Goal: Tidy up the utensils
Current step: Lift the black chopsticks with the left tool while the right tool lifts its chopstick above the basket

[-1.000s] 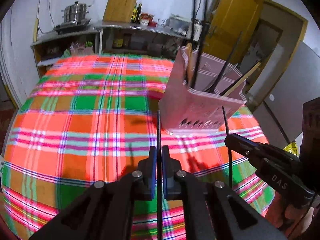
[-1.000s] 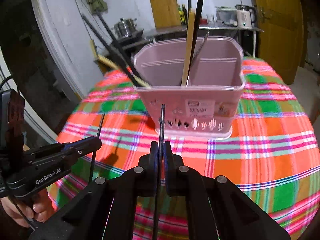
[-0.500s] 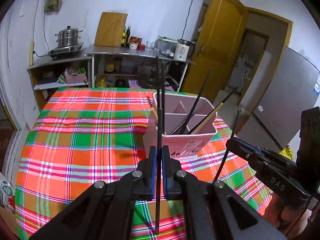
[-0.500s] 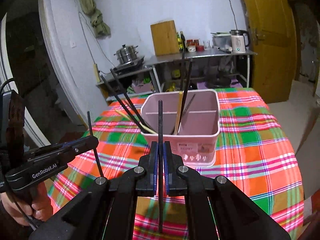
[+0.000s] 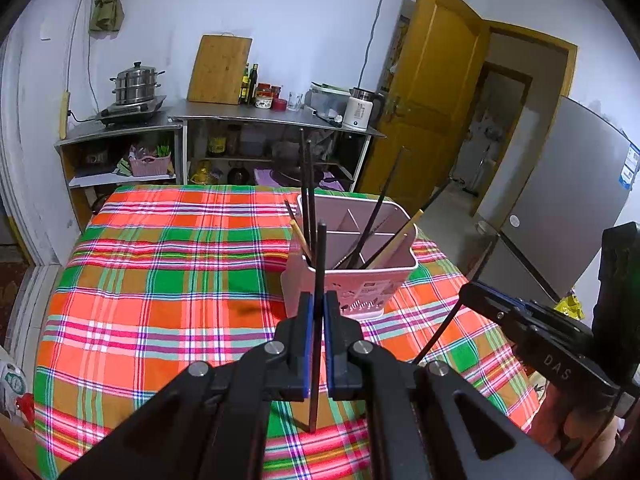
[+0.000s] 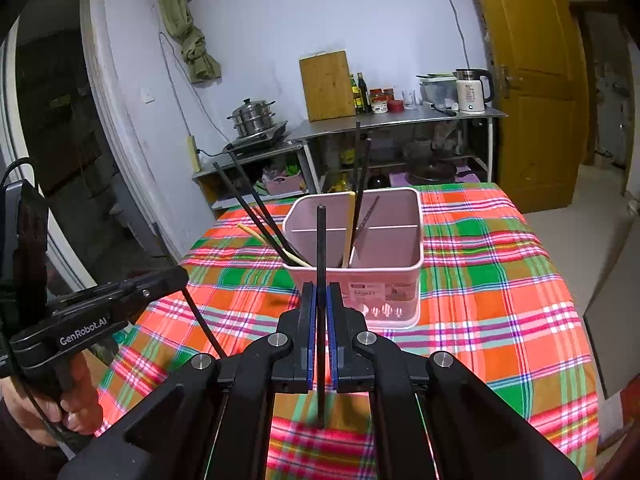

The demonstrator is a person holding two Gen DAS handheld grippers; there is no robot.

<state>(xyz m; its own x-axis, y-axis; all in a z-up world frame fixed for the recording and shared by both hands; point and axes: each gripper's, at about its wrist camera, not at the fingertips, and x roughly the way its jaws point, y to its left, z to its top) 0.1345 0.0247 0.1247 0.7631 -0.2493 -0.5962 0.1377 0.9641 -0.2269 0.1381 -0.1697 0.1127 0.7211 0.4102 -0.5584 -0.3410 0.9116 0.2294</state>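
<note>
Chopstick in left jaws: a black chopstick (image 5: 319,280) was pinched between the closed jaws of the left gripper (image 5: 316,312), standing nearly upright, its top rising above the jaws and its lower end hanging free over the plaid cloth (image 5: 160,280).
Chopstick in right jaws: the right gripper (image 6: 320,308) likewise had its jaws clamped on a second black chopstick (image 6: 321,264), long axis close to vertical, lower end clear of the cloth.
Basket: the pink utensil basket (image 6: 394,276) stood on the cloth-covered counter straight ahead of both pairs of jaws and lower than them, its dividers splitting it into compartments.
Contents: several dark chopsticks and a pale wooden one (image 6: 351,220) already leaned in it, mostly in the compartments on the left side of the right wrist view.
Key relation: both held sticks were already aligned with the basket's open top, so the coming move looked like a carry forward over the rim and then a straight drop, lower end first.
Nearer hand: neither stood out; each wrist view showed the basket just beyond its own jaws.
Risk: the leaning sticks crossed the opening, so a descending tip could have snagged on them.
</note>
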